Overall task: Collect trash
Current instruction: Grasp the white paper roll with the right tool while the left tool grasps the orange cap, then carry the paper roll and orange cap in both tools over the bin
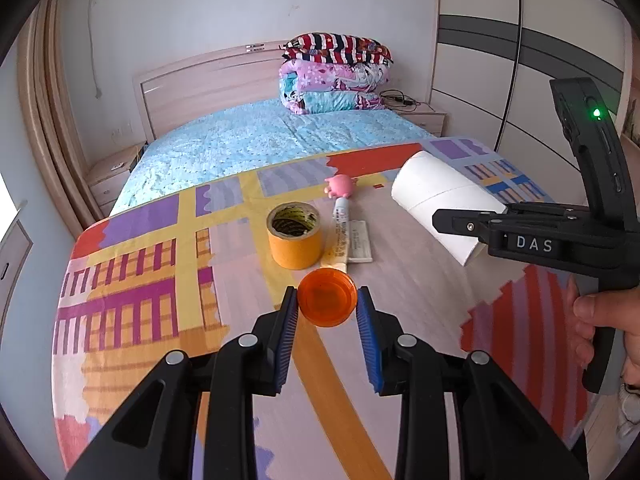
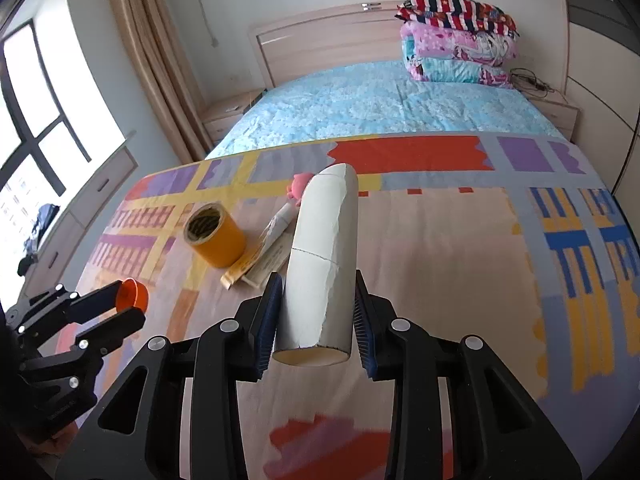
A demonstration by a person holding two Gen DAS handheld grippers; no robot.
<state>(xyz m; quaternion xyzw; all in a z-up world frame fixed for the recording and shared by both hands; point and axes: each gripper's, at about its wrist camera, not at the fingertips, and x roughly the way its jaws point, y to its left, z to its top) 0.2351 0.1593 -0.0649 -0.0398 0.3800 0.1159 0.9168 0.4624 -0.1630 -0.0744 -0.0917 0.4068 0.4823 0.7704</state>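
On the bed's patterned blanket (image 1: 132, 280), left tongs (image 1: 327, 306) clasp an orange cap (image 1: 326, 300), right tongs (image 2: 316, 308) grip a cardboard tube (image 2: 320, 264); tape roll (image 1: 294, 234) remains.

Hidden and unreadable items
Pen (image 2: 280, 218) partly behind white tube (image 2: 324, 256); label print on pen too small to read.

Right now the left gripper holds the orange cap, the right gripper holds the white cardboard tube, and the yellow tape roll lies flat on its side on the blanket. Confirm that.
One detail is wrong: the yellow tape roll stands on its end, its open core facing up, as the left wrist view shows. The left gripper does hold the orange cap, and the right gripper the white cardboard tube.
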